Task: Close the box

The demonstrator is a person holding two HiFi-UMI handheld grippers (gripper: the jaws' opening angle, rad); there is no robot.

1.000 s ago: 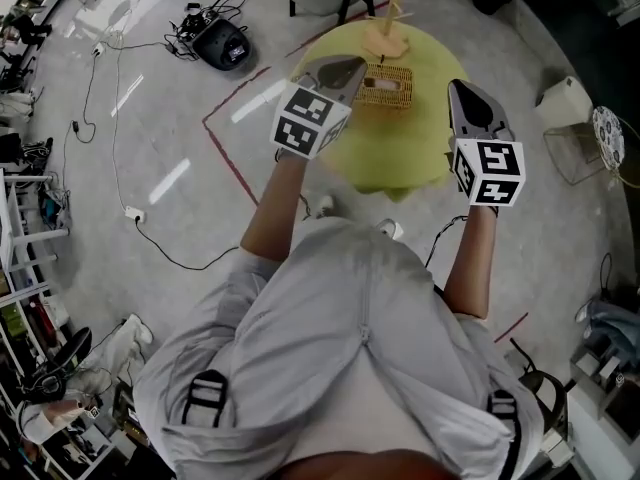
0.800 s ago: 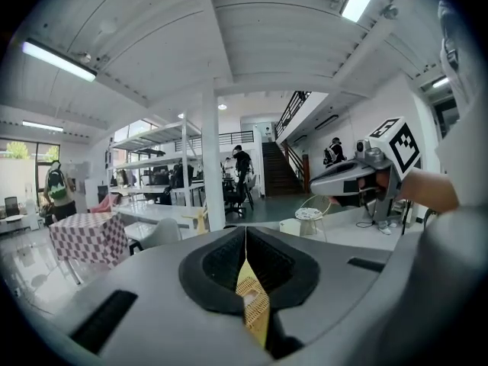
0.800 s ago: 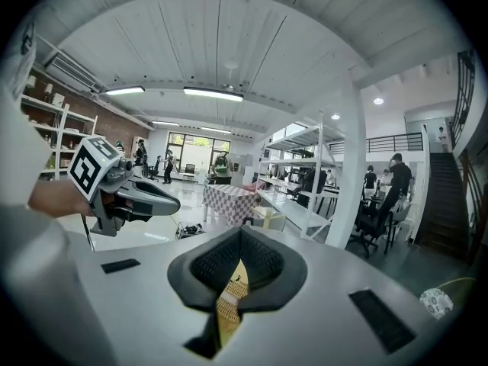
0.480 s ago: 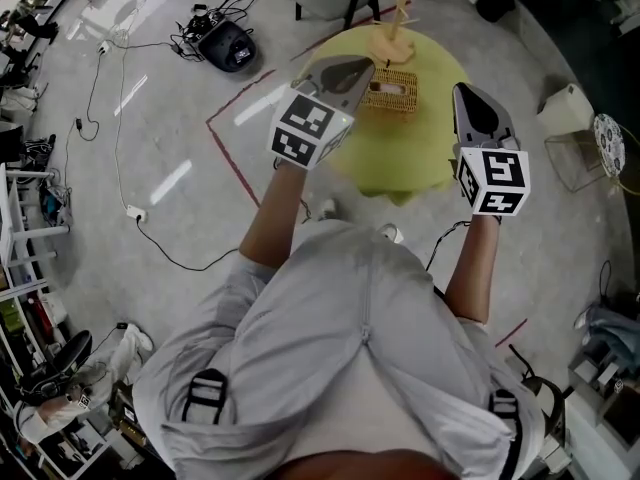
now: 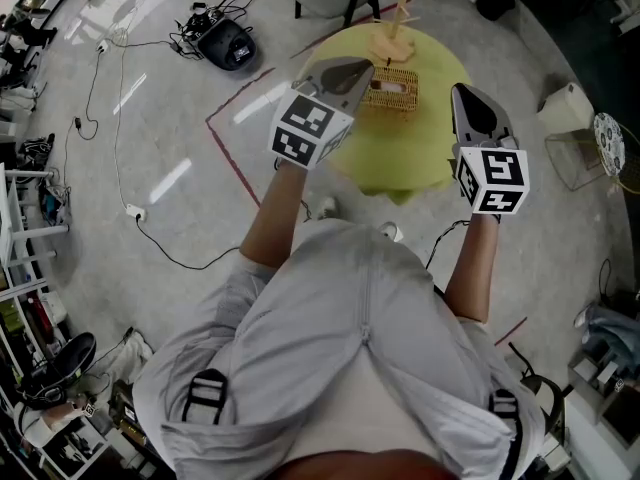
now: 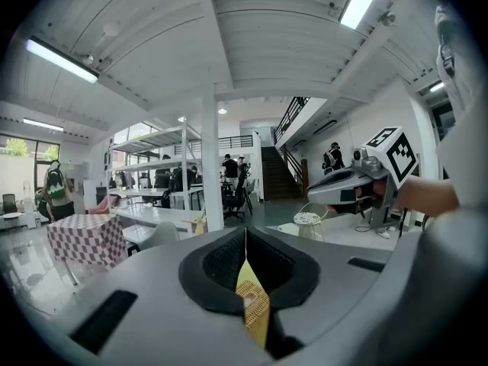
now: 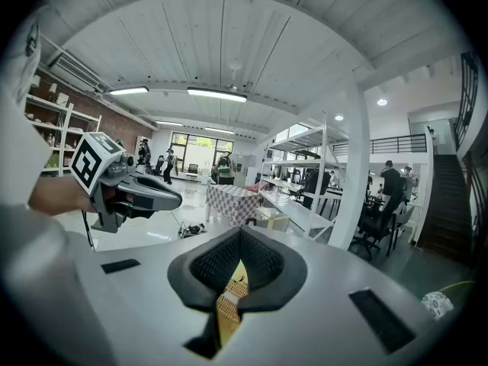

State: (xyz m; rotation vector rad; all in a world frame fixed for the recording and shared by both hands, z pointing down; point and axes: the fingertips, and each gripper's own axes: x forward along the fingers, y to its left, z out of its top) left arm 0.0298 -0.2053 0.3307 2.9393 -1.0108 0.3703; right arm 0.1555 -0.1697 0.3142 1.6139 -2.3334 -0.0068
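A small woven box (image 5: 390,86) stands on the round yellow table (image 5: 410,153), in front of a wooden stand (image 5: 388,30). I cannot tell how its lid stands at this size. My left gripper (image 5: 362,68) hovers just left of the box, jaws shut and empty. My right gripper (image 5: 460,90) is held up to the right of the box, apart from it, also shut with nothing in it. In the left gripper view the pads (image 6: 229,258) meet along a thin seam, and a strip of the box (image 6: 252,305) shows below them. The right gripper view shows the same strip of the box (image 7: 227,303).
The table stands on a grey concrete floor with red tape lines (image 5: 228,158). A black device with tangled cables (image 5: 225,43) lies at the far left, and a white cable (image 5: 150,218) runs across the floor. A wire bin (image 5: 575,148) is at the right. Shelving (image 5: 25,258) lines the left edge.
Almost nothing. The head view has shifted slightly, and both grippers hold the same pose beside the box, still shut.
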